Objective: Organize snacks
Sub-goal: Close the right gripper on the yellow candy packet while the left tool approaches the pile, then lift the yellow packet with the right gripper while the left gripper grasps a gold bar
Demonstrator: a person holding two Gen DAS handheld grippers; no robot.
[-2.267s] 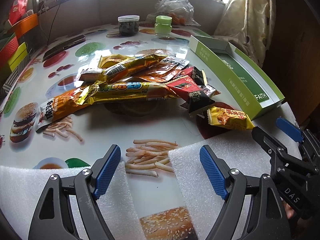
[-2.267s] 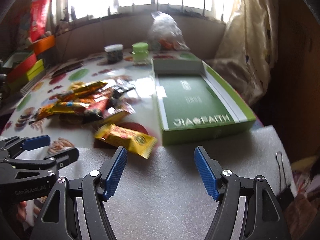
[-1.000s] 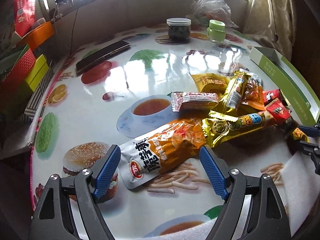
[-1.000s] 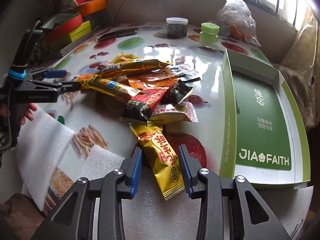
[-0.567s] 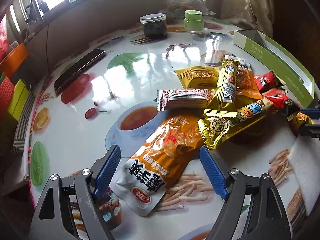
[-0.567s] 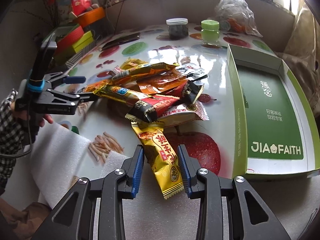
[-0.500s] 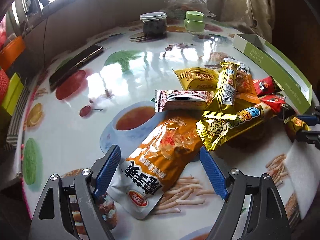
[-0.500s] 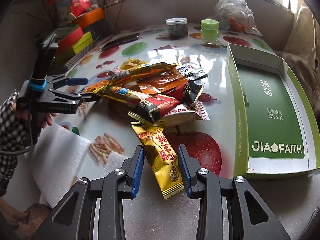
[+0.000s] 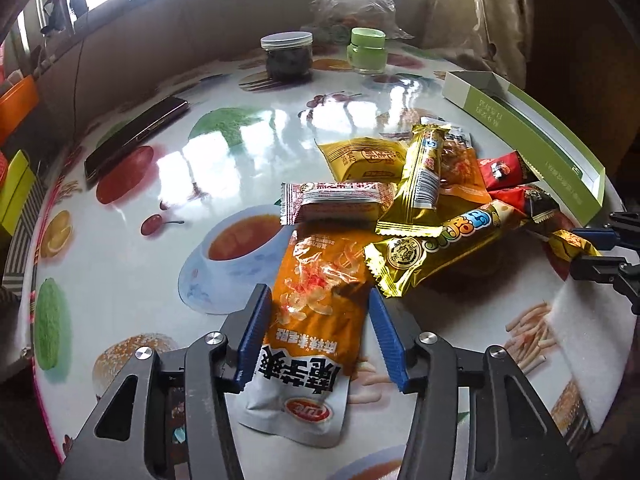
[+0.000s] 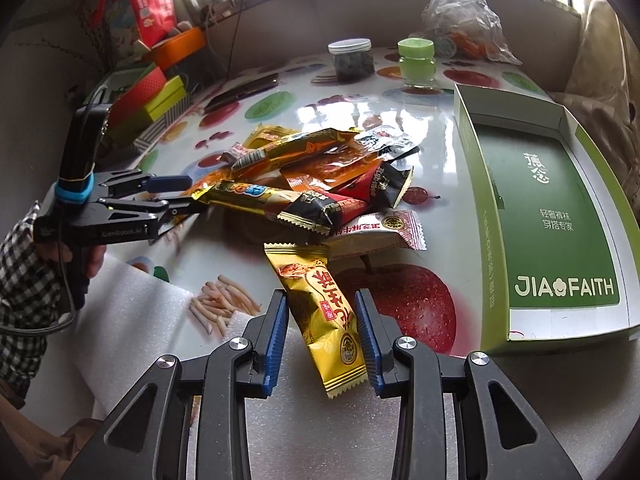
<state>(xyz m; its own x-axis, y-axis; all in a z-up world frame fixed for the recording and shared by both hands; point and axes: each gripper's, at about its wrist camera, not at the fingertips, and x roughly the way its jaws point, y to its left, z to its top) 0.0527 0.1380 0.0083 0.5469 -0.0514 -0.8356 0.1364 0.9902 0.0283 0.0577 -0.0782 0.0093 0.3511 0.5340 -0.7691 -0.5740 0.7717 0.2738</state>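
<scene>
Orange foil filled the gap of the left claw, whose blue pads pressed both long edges of the orange snack pouch; the pouch's white lower end passed between the fingers toward the camera, and the table under it was hidden. Whether the pouch was lifted or still lay flat could not be made out. From the right wrist view the left claw appeared side-on at the left edge of the snack pile, and the pouch itself was almost wholly hidden behind it. The right claw was clenched on the yellow snack bar, its pads touching the wrapper's sides, with the bar's lower end over white foam sheet and its upper end near the pink-white wrapper at the pile's near edge. In the left wrist view only the tips of the right claw showed at the right border, the bar reduced to a yellow crumple beside them. The green box lay open to the right of the pile with its printed floor in full sight from the right wrist, while the left wrist view caught just its outer wall, cut off at the frame. A dark jar, a green-lidded jar and a clear plastic bag stood at the table's far side, the bag's contents too blurred to name.
</scene>
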